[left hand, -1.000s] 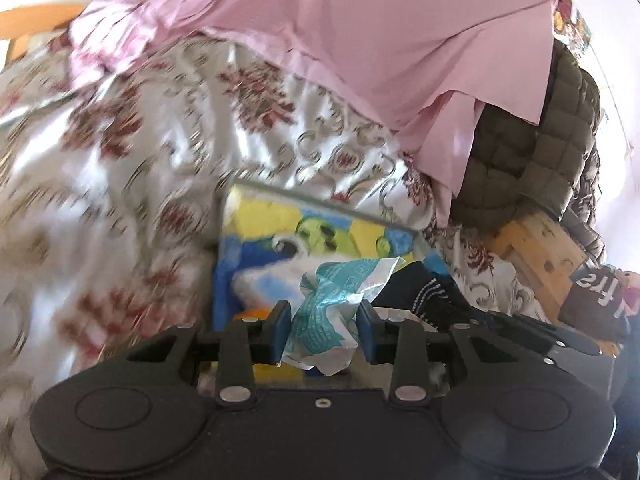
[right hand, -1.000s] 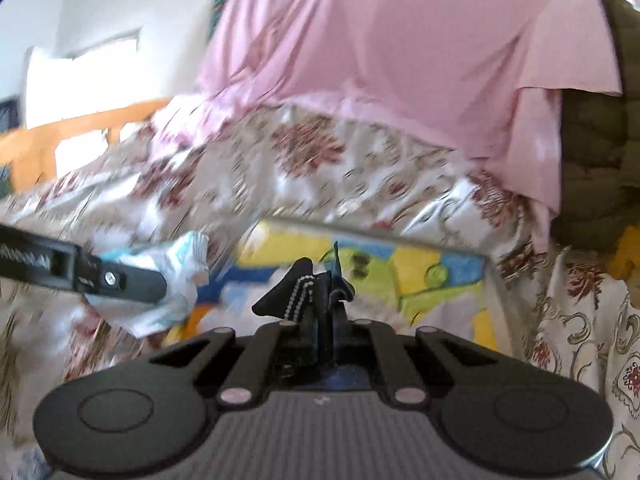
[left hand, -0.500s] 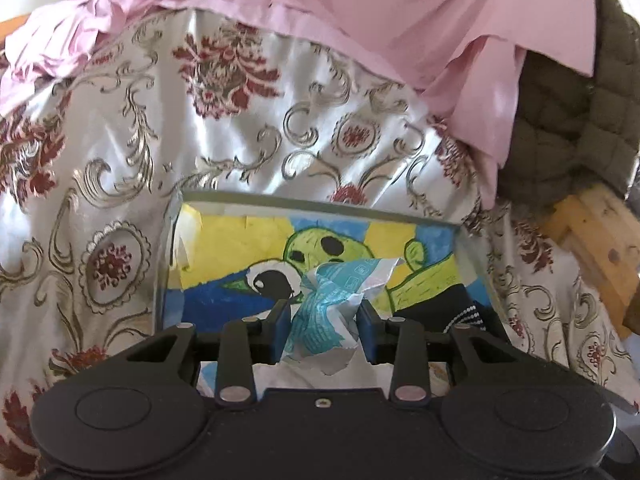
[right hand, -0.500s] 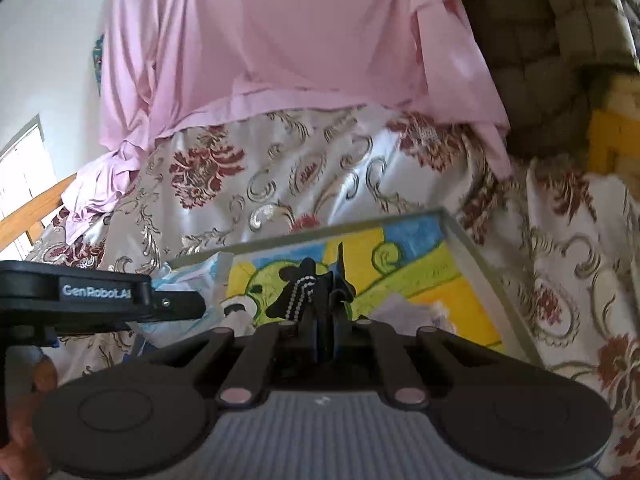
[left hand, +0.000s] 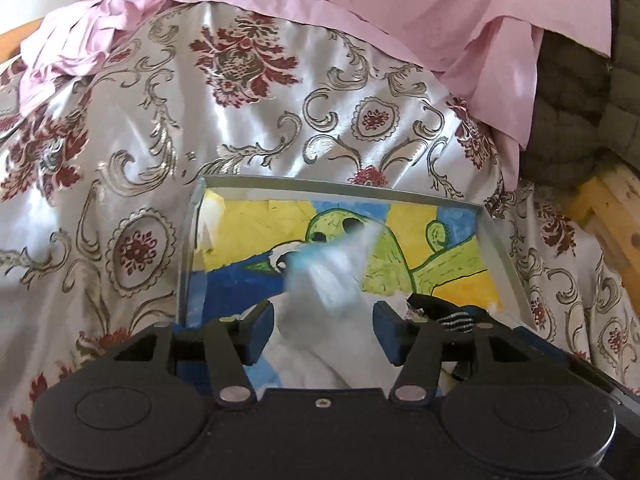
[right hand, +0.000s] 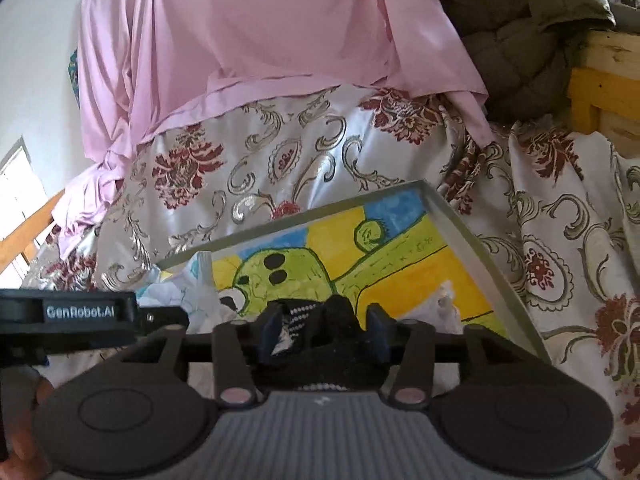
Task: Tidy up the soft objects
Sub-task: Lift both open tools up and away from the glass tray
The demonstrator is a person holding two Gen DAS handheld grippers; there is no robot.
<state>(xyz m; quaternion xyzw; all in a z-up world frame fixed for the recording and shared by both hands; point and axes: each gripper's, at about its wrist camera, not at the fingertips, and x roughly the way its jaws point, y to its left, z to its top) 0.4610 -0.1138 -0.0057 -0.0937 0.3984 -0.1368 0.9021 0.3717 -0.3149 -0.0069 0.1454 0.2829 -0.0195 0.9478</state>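
Both claws are held side by side, angled down over a shallow grey tray [left hand: 336,188] w/ a painted yellow/blue/green picture on its floor; the tray lies on a bed covered by a white satin spread [left hand: 120,168] w/ red floral print.

Left claw [left hand: 324,330]: jaws have just been opening & are now spread apart. A white-and-teal crumpled cloth [left hand: 332,284] is seen between them, motion-blurred, apparently no longer pinched by the pads; whether it is touching the tray floor can't be told. It sits over the tray's near-middle part.

Right claw [right hand: 322,330]: jaws have likewise just been opening & stand apart. A black sock w/ white dotted stripes [right hand: 304,320] is bunched between the blue pads [right hand: 269,326], at the tray's near edge; contact w/ the pads can't be judged for sure, but no squeeze is seen. In the left wrist view the same sock [left hand: 448,314] is seen just right of the left claw's right finger.

In the right wrist view the left claw's body is seen at far left, level, w/ part of a hand [right hand: 20,420] wrapped below it.

A pink sheet [right hand: 260,32] is draped behind the spread, & an olive quilted blanket [right hand: 512,40] is piled at upper right beside a wooden frame [right hand: 600,92].
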